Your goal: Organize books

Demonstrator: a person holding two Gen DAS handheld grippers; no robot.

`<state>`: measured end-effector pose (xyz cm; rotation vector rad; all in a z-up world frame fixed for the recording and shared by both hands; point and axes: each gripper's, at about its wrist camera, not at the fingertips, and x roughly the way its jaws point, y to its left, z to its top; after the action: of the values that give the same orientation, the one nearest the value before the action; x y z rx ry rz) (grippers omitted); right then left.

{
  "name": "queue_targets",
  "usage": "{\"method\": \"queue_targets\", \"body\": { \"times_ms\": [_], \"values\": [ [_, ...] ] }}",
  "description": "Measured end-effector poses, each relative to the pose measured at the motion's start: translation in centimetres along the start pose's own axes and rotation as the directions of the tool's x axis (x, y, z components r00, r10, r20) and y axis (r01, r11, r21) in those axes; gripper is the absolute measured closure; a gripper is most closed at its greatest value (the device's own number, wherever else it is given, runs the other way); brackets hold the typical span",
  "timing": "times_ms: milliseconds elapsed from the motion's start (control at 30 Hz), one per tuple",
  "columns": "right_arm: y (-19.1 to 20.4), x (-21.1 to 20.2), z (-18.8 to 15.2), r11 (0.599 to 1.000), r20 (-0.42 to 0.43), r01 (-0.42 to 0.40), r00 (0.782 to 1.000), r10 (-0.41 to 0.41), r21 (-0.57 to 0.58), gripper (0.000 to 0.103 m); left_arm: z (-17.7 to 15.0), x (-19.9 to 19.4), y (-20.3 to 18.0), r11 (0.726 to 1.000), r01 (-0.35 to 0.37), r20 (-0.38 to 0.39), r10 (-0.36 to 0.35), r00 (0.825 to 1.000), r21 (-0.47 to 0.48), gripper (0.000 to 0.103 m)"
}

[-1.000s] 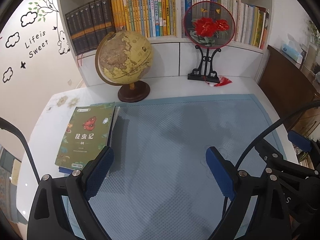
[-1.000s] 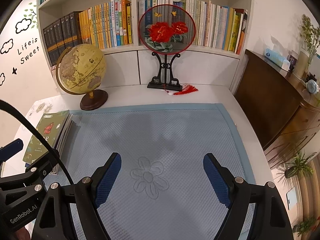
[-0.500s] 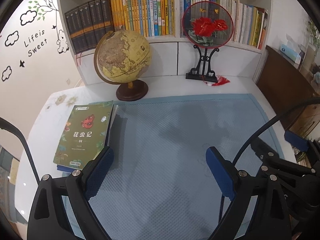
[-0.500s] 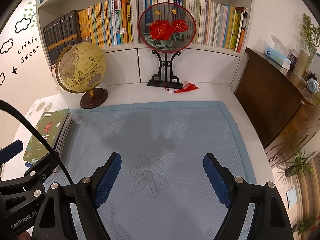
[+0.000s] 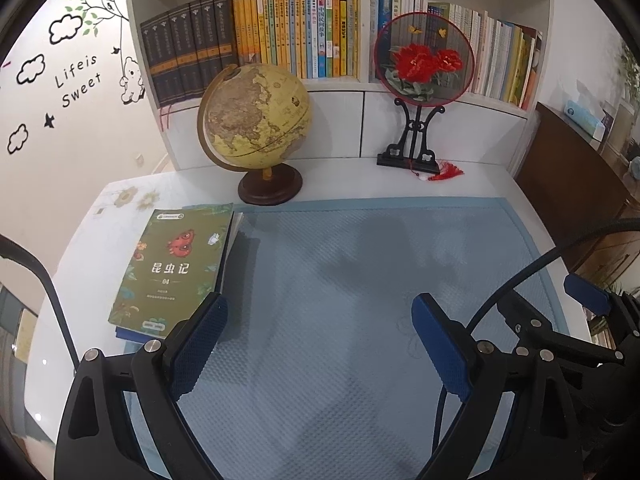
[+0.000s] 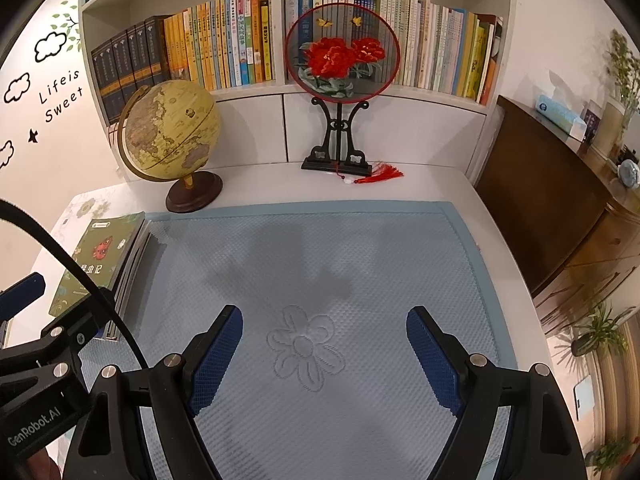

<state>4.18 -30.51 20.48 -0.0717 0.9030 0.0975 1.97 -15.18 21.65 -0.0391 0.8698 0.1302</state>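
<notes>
A small stack of books topped by a green book (image 5: 176, 264) with a red insect on its cover lies flat at the left edge of the blue quilted mat (image 5: 360, 280); the stack (image 6: 100, 258) also shows at the left of the right wrist view. My left gripper (image 5: 320, 320) hovers open over the mat, its left pad just right of the stack's near corner, nothing between the pads. Over the embossed flower on the mat (image 6: 306, 346), my right gripper (image 6: 324, 332) is open and empty too. Upright books fill the shelf (image 5: 304, 32) behind.
A yellow globe (image 5: 256, 120) on a dark round base stands behind the stack. A round red-flower fan on a black stand (image 5: 420, 80) sits at the back with a red tassel. A dark wooden cabinet (image 6: 560, 216) borders the table's right side.
</notes>
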Motion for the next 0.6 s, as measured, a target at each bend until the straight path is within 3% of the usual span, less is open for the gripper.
{"method": "queue_targets", "body": {
  "times_ms": [600],
  "values": [
    [-0.18,0.14,0.05,1.0,-0.008,-0.003,1.0,0.003,0.004,0.021,0.01,-0.08,-0.23,1.0,-0.003,0.0,0.003,1.0,0.015,0.01]
  ]
}}
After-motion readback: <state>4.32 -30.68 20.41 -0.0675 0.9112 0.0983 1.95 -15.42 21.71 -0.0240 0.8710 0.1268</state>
